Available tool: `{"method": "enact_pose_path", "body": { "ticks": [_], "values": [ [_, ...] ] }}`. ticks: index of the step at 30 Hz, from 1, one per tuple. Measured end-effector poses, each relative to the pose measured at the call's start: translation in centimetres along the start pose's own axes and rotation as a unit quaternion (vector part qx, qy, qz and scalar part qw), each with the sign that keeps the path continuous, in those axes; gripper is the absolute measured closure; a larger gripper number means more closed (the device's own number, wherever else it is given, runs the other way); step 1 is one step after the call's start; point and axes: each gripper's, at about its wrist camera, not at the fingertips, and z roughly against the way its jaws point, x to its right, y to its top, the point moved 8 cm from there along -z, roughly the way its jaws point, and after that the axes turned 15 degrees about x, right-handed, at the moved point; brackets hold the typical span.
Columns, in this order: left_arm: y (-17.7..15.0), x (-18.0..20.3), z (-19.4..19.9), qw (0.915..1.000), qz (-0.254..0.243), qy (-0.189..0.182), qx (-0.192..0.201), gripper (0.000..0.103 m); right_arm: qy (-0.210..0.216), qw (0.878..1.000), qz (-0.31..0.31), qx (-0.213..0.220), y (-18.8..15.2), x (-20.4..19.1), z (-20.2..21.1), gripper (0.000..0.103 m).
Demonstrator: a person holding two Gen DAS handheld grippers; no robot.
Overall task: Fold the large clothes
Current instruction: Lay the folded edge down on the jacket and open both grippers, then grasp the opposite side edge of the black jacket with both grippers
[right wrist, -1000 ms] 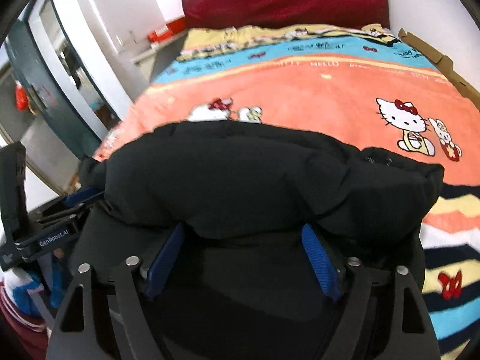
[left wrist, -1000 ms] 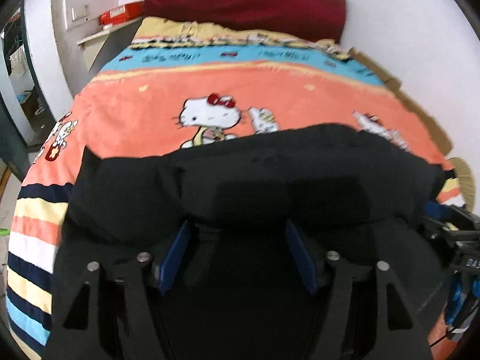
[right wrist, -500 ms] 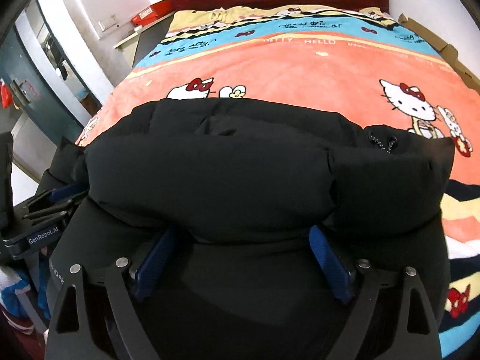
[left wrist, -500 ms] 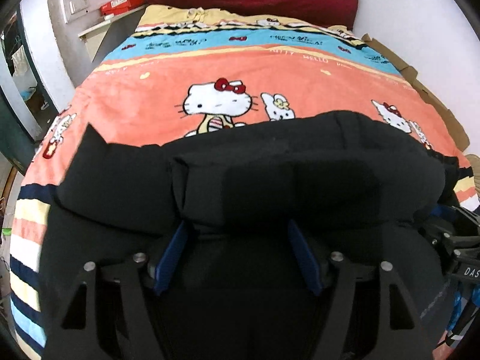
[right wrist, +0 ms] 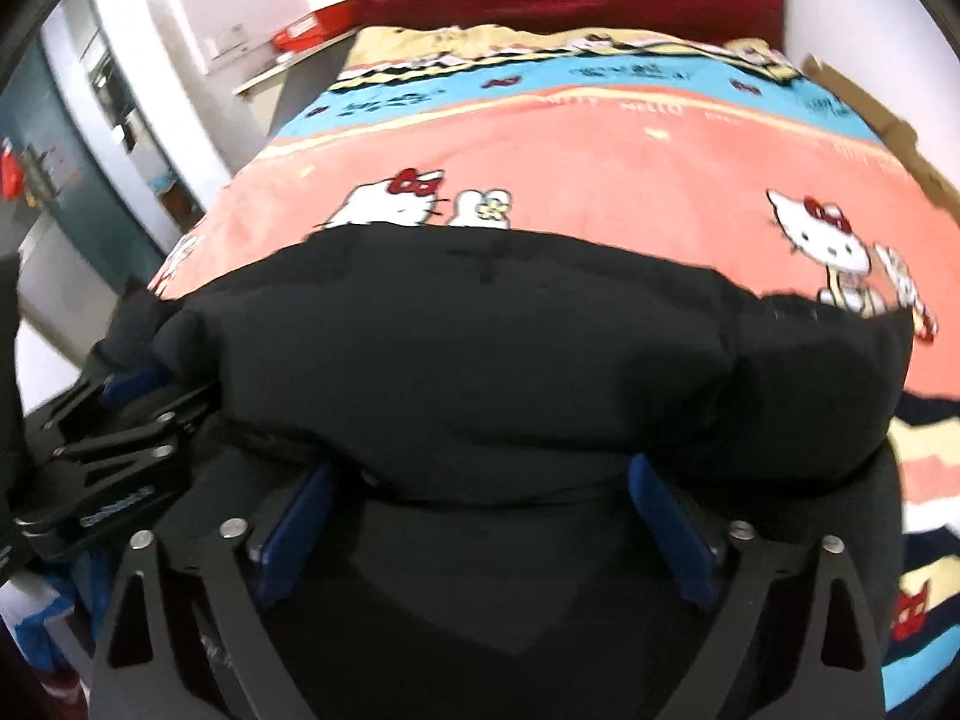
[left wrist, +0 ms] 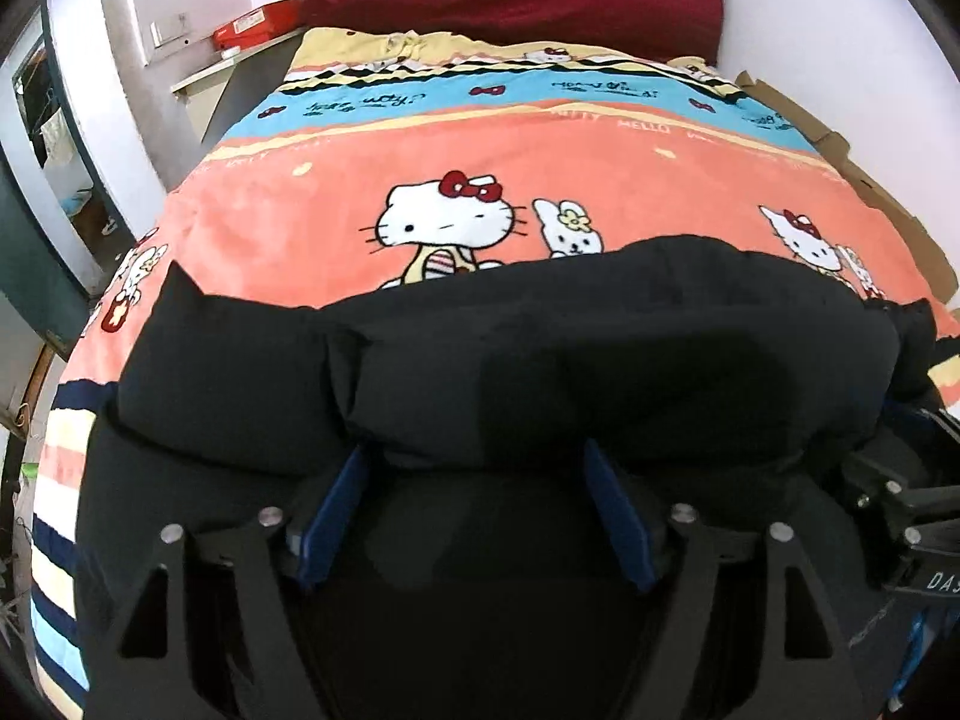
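Left wrist view, set against a second back: closer down over the bed point(left wrist: 540, 168), with more of the cartoon-cat blanket open beyond the bundle and the thick roll of the black padded jacket point(left wrist: 540, 360) sunk lower onto it. Same in the right wrist view, blurred by motion: jacket point(right wrist: 480, 348) settled broad across the near part of the bed point(right wrist: 660, 180), far edge just short of the printed cats. Blue pads of the left tool point(left wrist: 477, 456) now wider apart than before and opening at this moment, a puffy fold of the jacket bulging between and over the tips. Likewise the right tool point(right wrist: 480, 468): spread wide and opening, the folded edge between the pads, apparently no longer pinched, though hard to say for certain with cloth this thick. Read as a fold carried over and laid down, with the release under way; probably one fold done, the bundle bulky and likely to need pressing flat or a further fold. Relative to the tools: jacket directly ahead and beneath both, roll draped over the fingertips, spanning left to right past each. Right tool point(left wrist: 900, 510) at the roll's right end, left tool point(right wrist: 120, 420) at its left end, both tucked under the near edge.
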Motion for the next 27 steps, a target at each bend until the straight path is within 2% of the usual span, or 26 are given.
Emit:
{"method": "enact_pose_path", "body": {
  "ticks": [5, 10, 14, 18, 20, 21, 22, 24, 26, 27],
  "values": [
    [-0.1, -1.0, 0.7, 0.9999, -0.001, -0.014, -0.009, 0.03, 0.006, 1.0, 0.004, -0.006, -0.2, 0.7, 0.8, 0.007],
    [-1.0, -7.0, 1.1, 0.9993, 0.029, 0.02, -0.009, 0.03, 0.004, 1.0, -0.024, -0.001, -0.7, 5.2, 1.8, 0.007],
    [-2.8, -11.1, 1.0, 0.9959, 0.084, 0.021, -0.025, 0.03, 0.004, 0.998, -0.065, 0.001, -1.7, 7.9, 1.9, 0.007],
    [-4.0, -14.0, 2.1, 0.9935, 0.094, 0.055, -0.035, 0.03, -0.035, 0.997, -0.064, 0.007, -1.9, 9.3, 2.8, 0.008],
    [-4.2, -15.2, 3.6, 0.992, 0.096, 0.08, -0.02, 0.03, -0.082, 0.996, -0.04, 0.018, -1.7, 9.8, 4.2, 0.01],
    [-4.1, -15.4, 4.4, 0.9922, 0.096, 0.08, -0.006, 0.03, -0.094, 0.995, -0.031, 0.03, -1.5, 9.6, 5.2, 0.012],
    [-4.0, -15.3, 5.3, 0.9925, 0.098, 0.072, 0.012, 0.03, -0.091, 0.995, -0.031, 0.038, -1.5, 9.3, 5.7, 0.014],
    [-4.2, -14.3, 7.3, 0.9918, 0.115, 0.025, 0.051, 0.03, -0.041, 0.996, -0.044, 0.062, -1.8, 7.3, 7.6, 0.014],
    [-5.0, -13.3, 7.8, 0.9914, 0.119, -0.001, 0.055, 0.03, -0.003, 0.996, -0.051, 0.07, -2.9, 5.7, 8.4, 0.014],
    [-5.8, -12.9, 7.8, 0.9924, 0.111, -0.003, 0.052, 0.03, 0.007, 0.996, -0.054, 0.07, -3.4, 5.2, 8.4, 0.014]
  ]
}}
